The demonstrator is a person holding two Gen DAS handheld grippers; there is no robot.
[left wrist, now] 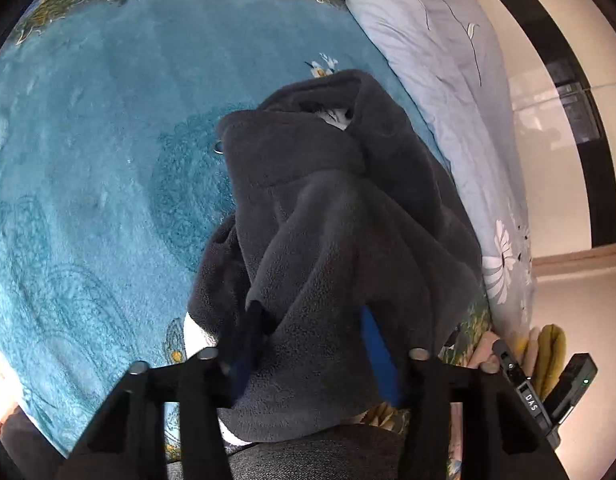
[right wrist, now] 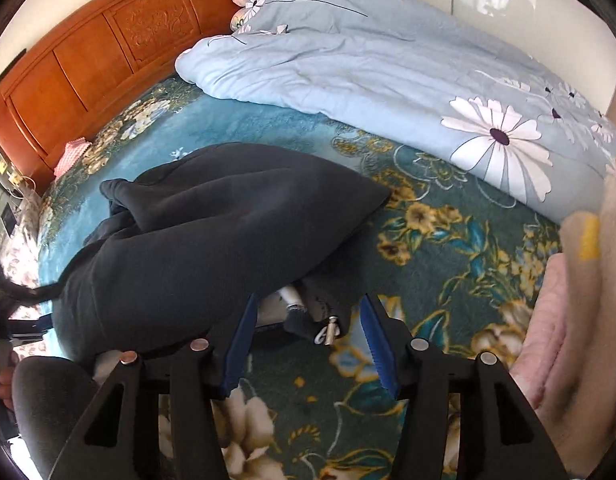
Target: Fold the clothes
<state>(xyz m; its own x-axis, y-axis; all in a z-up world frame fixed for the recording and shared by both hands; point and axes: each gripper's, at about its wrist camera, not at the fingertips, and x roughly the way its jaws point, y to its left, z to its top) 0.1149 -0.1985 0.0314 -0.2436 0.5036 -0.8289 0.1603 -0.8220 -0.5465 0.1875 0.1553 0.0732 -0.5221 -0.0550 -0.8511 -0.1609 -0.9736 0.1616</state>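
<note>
A dark grey fleece garment (left wrist: 340, 208) lies bunched on the teal floral bedspread (left wrist: 100, 152). My left gripper (left wrist: 308, 312) is shut on its near edge: fleece fills the whole gap between the two fingers and drapes over them. In the right wrist view the same garment (right wrist: 196, 248) spreads to the left. My right gripper (right wrist: 308, 304) stands open over its near corner. A metal zip pull (right wrist: 328, 330) and a bit of white lining lie between the blue pads (right wrist: 374, 344), which do not press on anything.
A light blue daisy quilt (right wrist: 388, 68) is heaped along the far side of the bed, below a wooden headboard (right wrist: 88, 60). Folded pink and beige clothes (right wrist: 568, 300) are piled at the right. A hand (right wrist: 4, 388) shows at the left edge.
</note>
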